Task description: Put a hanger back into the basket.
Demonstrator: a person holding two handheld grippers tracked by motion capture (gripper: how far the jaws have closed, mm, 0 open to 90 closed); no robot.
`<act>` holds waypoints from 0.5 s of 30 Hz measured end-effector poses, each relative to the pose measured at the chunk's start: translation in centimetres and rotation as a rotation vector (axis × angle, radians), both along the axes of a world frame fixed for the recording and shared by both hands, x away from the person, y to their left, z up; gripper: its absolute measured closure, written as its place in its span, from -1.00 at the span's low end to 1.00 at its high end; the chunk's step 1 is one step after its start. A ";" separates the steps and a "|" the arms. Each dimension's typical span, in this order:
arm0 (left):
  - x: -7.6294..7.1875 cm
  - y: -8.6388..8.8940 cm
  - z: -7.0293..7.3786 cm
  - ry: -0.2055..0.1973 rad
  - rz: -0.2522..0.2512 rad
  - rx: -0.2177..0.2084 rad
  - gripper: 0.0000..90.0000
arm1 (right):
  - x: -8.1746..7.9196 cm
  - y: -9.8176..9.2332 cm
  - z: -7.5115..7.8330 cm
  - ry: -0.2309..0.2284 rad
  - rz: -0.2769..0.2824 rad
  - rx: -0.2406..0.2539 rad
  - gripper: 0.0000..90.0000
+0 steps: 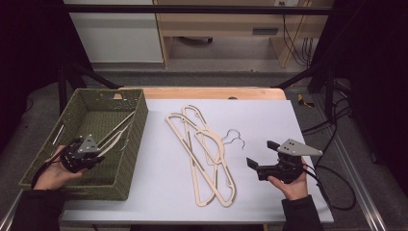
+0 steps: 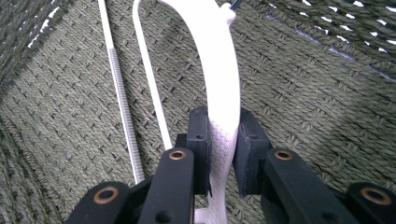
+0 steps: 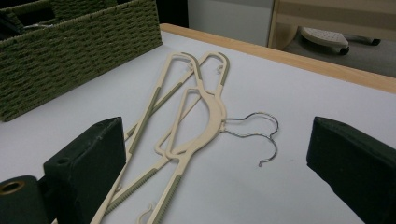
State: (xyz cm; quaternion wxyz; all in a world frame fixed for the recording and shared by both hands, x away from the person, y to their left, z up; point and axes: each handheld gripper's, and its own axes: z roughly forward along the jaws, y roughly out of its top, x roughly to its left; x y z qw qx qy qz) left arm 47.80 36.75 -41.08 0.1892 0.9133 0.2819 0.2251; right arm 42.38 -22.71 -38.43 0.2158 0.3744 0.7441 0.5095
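My left gripper (image 1: 97,158) reaches into the green woven basket (image 1: 140,120) at the left of the table. In the left gripper view its two black pads (image 2: 200,140) are shut on the arm of a cream plastic hanger (image 2: 218,70), which lies slanted over the basket's floor (image 2: 308,116). That same hanger (image 1: 115,131) runs towards the basket's far right corner. More cream hangers (image 1: 207,154) lie overlapped on the white table top, their wire hooks (image 1: 234,137) pointing right. My right gripper (image 1: 261,154) hovers open just right of them, nothing between its jaws, facing the hangers (image 3: 205,116).
The basket (image 3: 70,51) takes up the table's left side. A thin ridged bar (image 2: 122,98) lies beside the held hanger. The wooden table edge (image 1: 211,92) runs along the back. Cables (image 1: 332,178) trail off the right edge. White table surface (image 1: 269,120) lies bare behind the right gripper.
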 end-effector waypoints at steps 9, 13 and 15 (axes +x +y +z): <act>0.1 0.0 -0.2 0.020 -0.002 -0.006 0.71 | 0.0 0.1 0.0 0.001 -0.003 0.002 -0.88; 0.0 0.0 -0.2 0.022 -0.001 -0.009 0.70 | 0.0 0.1 0.0 0.005 -0.003 0.001 -0.88; 0.1 0.1 -0.2 0.024 -0.001 -0.008 0.70 | 0.0 0.1 0.0 0.006 -0.002 0.001 -0.88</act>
